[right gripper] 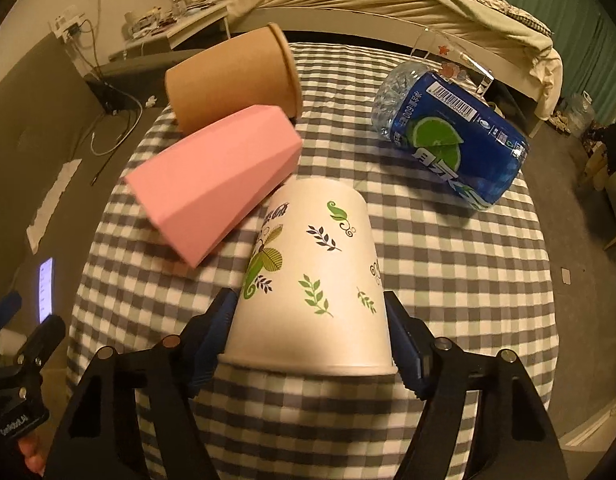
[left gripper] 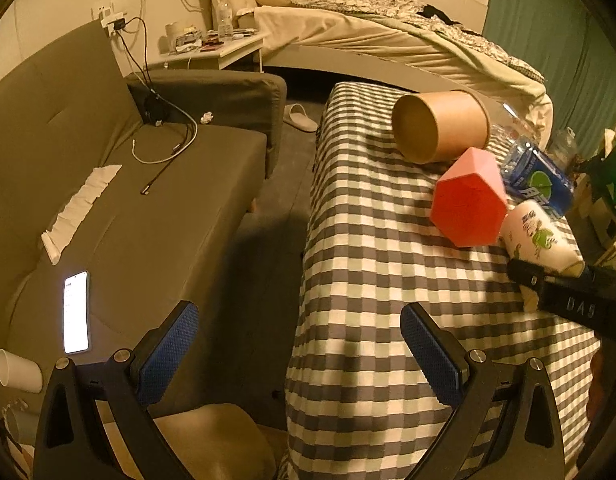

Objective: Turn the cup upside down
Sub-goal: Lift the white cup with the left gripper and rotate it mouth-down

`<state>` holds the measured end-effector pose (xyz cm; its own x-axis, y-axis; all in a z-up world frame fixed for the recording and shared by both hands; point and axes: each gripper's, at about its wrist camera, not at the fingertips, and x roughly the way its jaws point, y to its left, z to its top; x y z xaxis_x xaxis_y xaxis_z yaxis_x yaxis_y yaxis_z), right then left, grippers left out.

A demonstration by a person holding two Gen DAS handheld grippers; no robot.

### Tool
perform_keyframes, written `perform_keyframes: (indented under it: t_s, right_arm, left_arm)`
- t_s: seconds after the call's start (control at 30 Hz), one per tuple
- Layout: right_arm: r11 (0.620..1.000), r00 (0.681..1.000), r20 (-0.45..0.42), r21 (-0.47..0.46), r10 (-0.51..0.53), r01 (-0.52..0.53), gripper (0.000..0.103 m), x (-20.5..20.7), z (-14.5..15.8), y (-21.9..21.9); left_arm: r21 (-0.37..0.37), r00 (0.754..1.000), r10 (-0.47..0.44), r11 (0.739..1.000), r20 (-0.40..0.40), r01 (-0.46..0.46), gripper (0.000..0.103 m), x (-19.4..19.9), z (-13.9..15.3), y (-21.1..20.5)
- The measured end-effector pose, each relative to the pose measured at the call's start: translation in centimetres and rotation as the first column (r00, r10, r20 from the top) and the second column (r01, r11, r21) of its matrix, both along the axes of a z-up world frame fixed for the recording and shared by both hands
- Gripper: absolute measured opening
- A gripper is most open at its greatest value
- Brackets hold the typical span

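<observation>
While the right gripper (right gripper: 309, 330) is clamping its two blue-padded jaws on either side of the white paper cup (right gripper: 311, 276), the cup is lying with its rim toward the camera and its closed base pointing away over the checked tablecloth (right gripper: 447, 264). Green and dark leaf prints are showing on the cup wall, and its inside is facing away from both cameras, so whether it is holding anything cannot be told. In the left wrist view the same cup (left gripper: 537, 238) is sitting at the right edge of the table, with the right gripper (left gripper: 547, 280) reaching in on it.

A pink faceted cup (right gripper: 216, 184) is lying on its side just beside the white one, its narrow end touching or nearly touching the white cup's base. Behind it a brown paper tub (right gripper: 232, 80) is lying tipped over too; in the left wrist view its open mouth (left gripper: 417, 128) is facing the camera and is showing nothing inside. A clear plastic bottle with a blue lime label (right gripper: 455, 136) is lying on its side farther right, well apart from the white cup.

The left gripper (left gripper: 300, 354) is hanging with its jaws wide apart and nothing between them, above the gap between the table and a grey sofa (left gripper: 128, 200).
</observation>
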<state>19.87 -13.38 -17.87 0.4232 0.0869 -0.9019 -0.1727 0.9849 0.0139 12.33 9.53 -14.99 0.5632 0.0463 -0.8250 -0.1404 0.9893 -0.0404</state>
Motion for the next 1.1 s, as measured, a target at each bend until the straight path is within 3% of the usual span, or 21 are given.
perform_keyframes:
  t_s: [0.37,0.53,0.7,0.77,0.83,0.97,1.1]
  right_arm:
    - [0.999,0.999,-0.014,-0.018,0.039,-0.04,0.071,-6.7,1.4,-0.6]
    - [0.997,0.996,-0.056,-0.023,0.071,-0.072,0.071,-10.9,1.0,-0.6]
    - [0.998,0.997,-0.055,-0.012,0.06,-0.06,0.072,-12.7,0.5,-0.8]
    - [0.999,0.996,-0.067,-0.012,0.051,-0.052,0.082,-12.8,0.9,-1.0]
    - [0.999,0.998,-0.047,-0.005,0.038,-0.038,0.091,-13.3,1.8,-1.4]
    - [0.999,1.0,0.011,0.044,0.023,-0.023,0.091,-14.3,5.2,-3.9]
    - [1.0,0.997,0.07,0.023,-0.022,0.02,0.091,-15.3,8.1,-7.8]
  left_arm:
    - [-0.012,0.998,-0.024,1.0,0.06,0.025,0.103,-2.3,3.0,-1.2]
    - [-0.014,0.997,-0.03,0.999,0.074,0.031,0.103,-3.8,3.9,-1.3]
    - [-0.016,0.997,-0.041,0.999,0.068,0.042,0.103,-4.9,4.6,-1.8]
    - [-0.018,0.997,-0.053,0.998,0.062,0.054,0.103,-5.1,5.0,-2.2]
    - [-0.018,0.996,-0.065,0.998,0.058,0.066,0.103,-5.2,5.6,-2.8]
    - [-0.035,0.995,-0.093,0.995,0.029,0.094,0.103,-5.0,7.0,-4.8]
    - [-0.041,0.988,-0.154,0.987,-0.005,0.153,0.103,-4.2,8.4,-8.3]
